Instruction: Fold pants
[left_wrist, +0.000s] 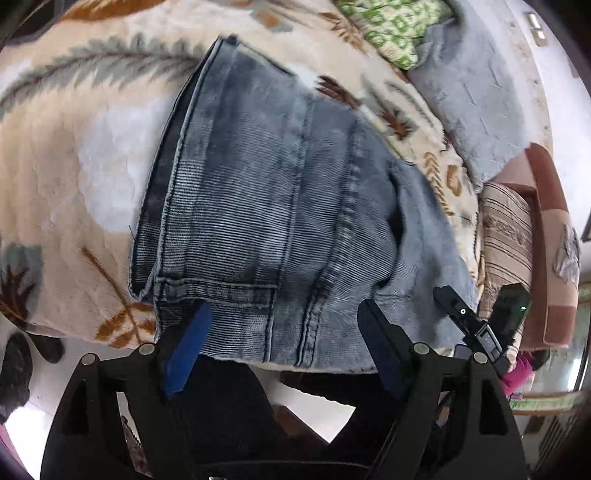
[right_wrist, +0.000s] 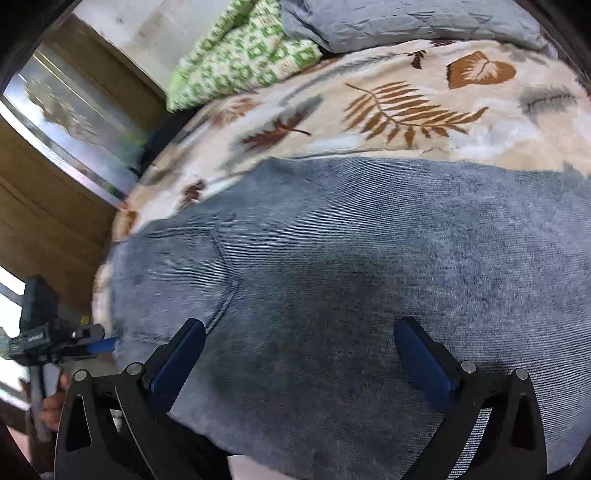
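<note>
Nearest the left wrist camera, the left gripper (left_wrist: 284, 328) stands with its jaws spread wide and nothing between them, poised over the hem end of the jeans (left_wrist: 266, 192). The right gripper (right_wrist: 299, 343) is likewise released and empty, hovering above the seat of the jeans (right_wrist: 369, 277), beside a back pocket (right_wrist: 177, 266).

The jeans lie flat on a leaf-print blanket (left_wrist: 74, 166) covering a bed, with the near edge hanging slightly over the bed's side. Denim of this kind looks fairly heavy and thick: it should drape limply yet hold a crease, and its coarse weave should give the pads good purchase. The doubled hems (left_wrist: 218, 291) and stitched side seams look like the firmest places to pinch; a grip on one layer only would probably let the leg beneath slide.

Farther off, a green patterned quilt (right_wrist: 240, 55) and a grey quilted cover (right_wrist: 406, 22) sit bunched near the head of the bed, well apart from the jeans. Nothing lies on the denim itself.
</note>
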